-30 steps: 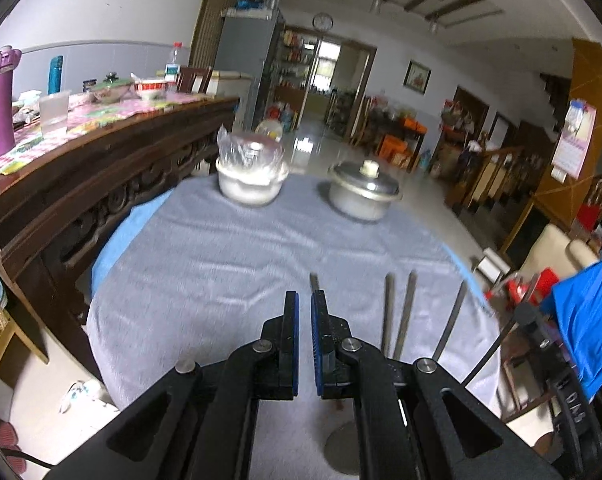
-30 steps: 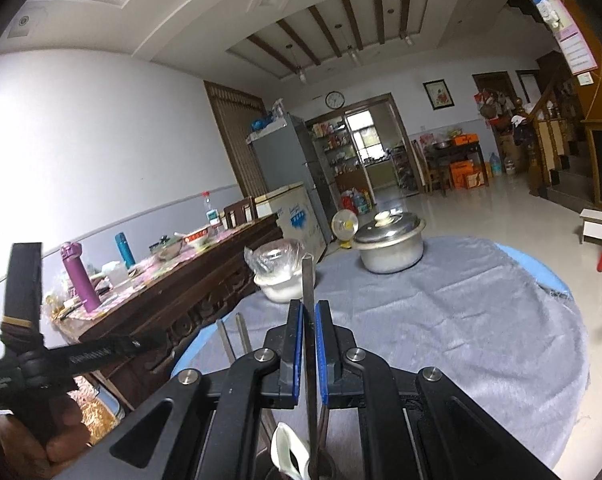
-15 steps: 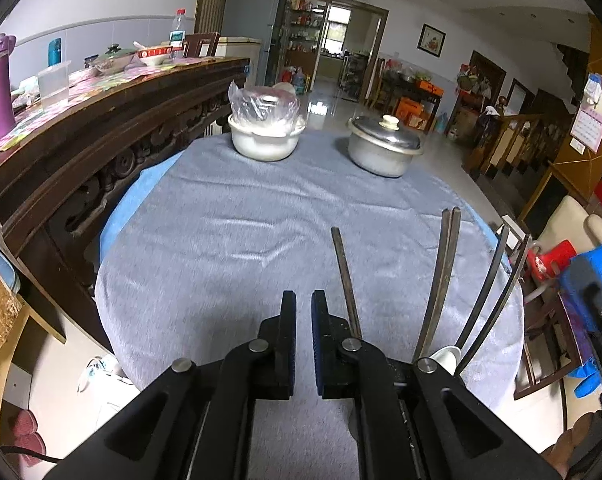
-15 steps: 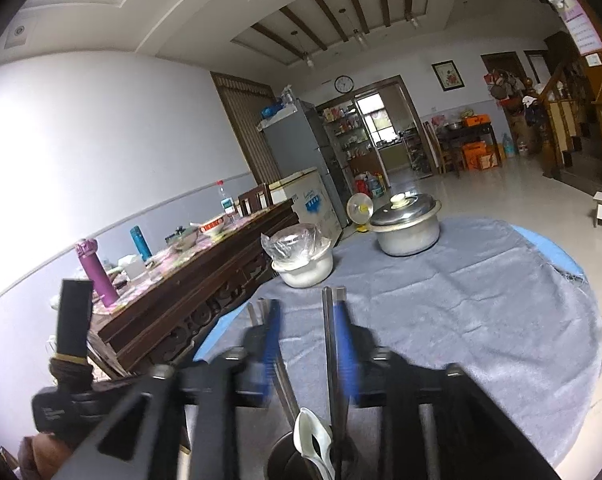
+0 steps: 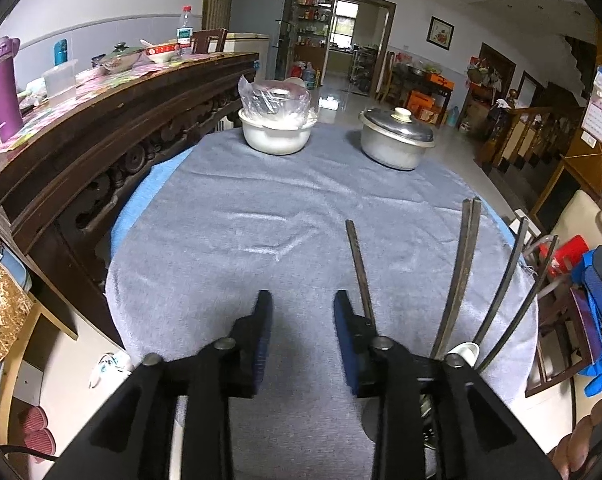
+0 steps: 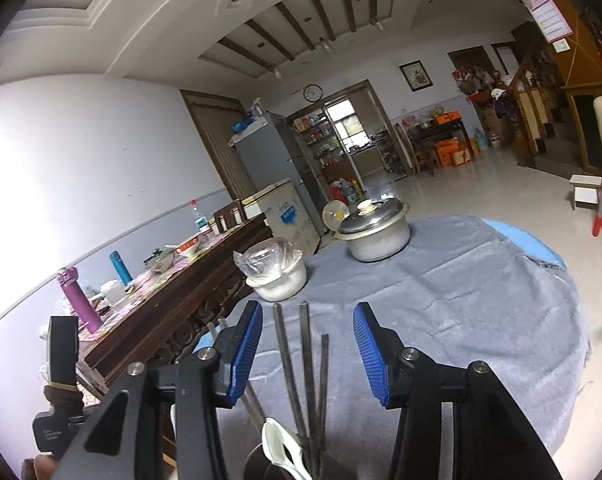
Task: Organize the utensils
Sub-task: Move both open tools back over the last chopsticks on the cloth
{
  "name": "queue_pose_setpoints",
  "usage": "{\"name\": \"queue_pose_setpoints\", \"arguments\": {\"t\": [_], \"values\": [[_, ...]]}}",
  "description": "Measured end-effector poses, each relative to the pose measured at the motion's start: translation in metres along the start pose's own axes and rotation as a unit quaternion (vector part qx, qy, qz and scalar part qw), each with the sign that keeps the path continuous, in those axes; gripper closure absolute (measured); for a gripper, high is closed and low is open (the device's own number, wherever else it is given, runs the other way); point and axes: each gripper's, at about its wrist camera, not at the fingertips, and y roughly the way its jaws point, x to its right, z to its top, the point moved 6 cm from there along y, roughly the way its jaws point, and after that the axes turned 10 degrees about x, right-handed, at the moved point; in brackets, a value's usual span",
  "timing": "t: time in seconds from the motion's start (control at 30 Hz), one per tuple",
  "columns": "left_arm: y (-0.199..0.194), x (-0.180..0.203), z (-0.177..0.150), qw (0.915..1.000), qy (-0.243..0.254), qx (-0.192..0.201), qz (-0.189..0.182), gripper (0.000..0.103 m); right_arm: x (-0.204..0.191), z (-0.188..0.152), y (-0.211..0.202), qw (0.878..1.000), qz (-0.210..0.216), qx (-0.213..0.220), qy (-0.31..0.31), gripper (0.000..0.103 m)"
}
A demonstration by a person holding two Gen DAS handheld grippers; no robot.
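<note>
We are putting chopsticks (image 6: pixel 297 364) into the cup (image 6: pixel 261 460) near us. Our right gripper (image 6: pixel 307 344) is spread wide above them, holding nothing. Our left gripper (image 5: pixel 301 332) is spread too. Next, we think, we find more to pick up.

Both claws (image 5: pixel 301 334) (image 6: pixel 308 350) newly spread apart

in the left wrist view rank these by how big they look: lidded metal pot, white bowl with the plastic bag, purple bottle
1. Metal pot and white bowl: they look about alike, so no ranking between them.
2. Purple bottle: smallest in view, though the fisheye edge makes that unsure.
</note>
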Motion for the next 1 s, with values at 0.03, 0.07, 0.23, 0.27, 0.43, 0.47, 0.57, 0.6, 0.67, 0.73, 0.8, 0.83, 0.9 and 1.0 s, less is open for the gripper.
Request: {"name": "queue_pose_setpoints", "arguments": {"t": [0.03, 0.07, 0.23, 0.27, 0.43, 0.47, 0.57, 0.6, 0.67, 0.73, 0.8, 0.83, 0.9, 1.0], "values": [[0.000, -0.001, 0.000, 1.0000, 0.002, 0.003, 0.004, 0.065, 0.002, 0.000, 0.001, 1.000, -0.003, -0.002, 0.002, 0.053], [-0.001, -0.001, 0.001, 0.9999, 0.005, 0.006, 0.009, 0.064, 0.004, 0.000, 0.001, 1.000, -0.006, -0.003, 0.003, 0.053], [0.000, -0.003, 0.000, 0.9996, 0.016, 0.011, 0.020, 0.050, 0.015, -0.005, 0.006, 1.000, -0.022, -0.014, 0.013, 0.053], [0.001, -0.003, 0.000, 0.9993, 0.022, 0.012, 0.027, 0.049, 0.017, -0.005, 0.007, 0.999, -0.024, -0.016, 0.015, 0.053], [0.006, -0.006, -0.003, 0.9983, 0.037, 0.009, 0.043, 0.040, 0.025, -0.010, 0.012, 0.999, -0.039, -0.028, 0.021, 0.053], [0.007, -0.007, -0.004, 0.9982, 0.039, 0.007, 0.046, 0.040, 0.027, -0.011, 0.013, 0.998, -0.041, -0.031, 0.022, 0.053], [0.010, -0.009, -0.005, 0.9978, 0.041, 0.003, 0.052, 0.039, 0.033, -0.016, 0.018, 0.997, -0.055, -0.044, 0.021, 0.053], [0.011, -0.010, -0.006, 0.9976, 0.042, 0.002, 0.055, 0.039, 0.035, -0.018, 0.020, 0.997, -0.061, -0.050, 0.019, 0.053], [0.013, -0.011, -0.006, 0.9974, 0.044, 0.001, 0.058, 0.039, 0.041, -0.024, 0.023, 0.996, -0.068, -0.060, 0.019, 0.053], [0.014, -0.012, -0.007, 0.9972, 0.045, 0.000, 0.059, 0.039, 0.046, -0.029, 0.027, 0.995, -0.075, -0.070, 0.018, 0.053], [0.015, -0.013, -0.007, 0.9971, 0.046, 0.000, 0.060, 0.039, 0.052, -0.035, 0.030, 0.993, -0.083, -0.081, 0.018, 0.053], [0.015, -0.013, -0.007, 0.9970, 0.047, -0.001, 0.061, 0.039, 0.055, -0.038, 0.032, 0.992, -0.086, -0.089, 0.019, 0.053], [0.017, -0.014, -0.008, 0.9968, 0.049, -0.002, 0.064, 0.039, 0.058, -0.043, 0.036, 0.991, -0.091, -0.100, 0.018, 0.053], [0.021, -0.014, -0.009, 0.9966, 0.050, -0.004, 0.066, 0.039, 0.060, -0.050, 0.040, 0.989, -0.094, -0.113, 0.017, 0.053]]}}
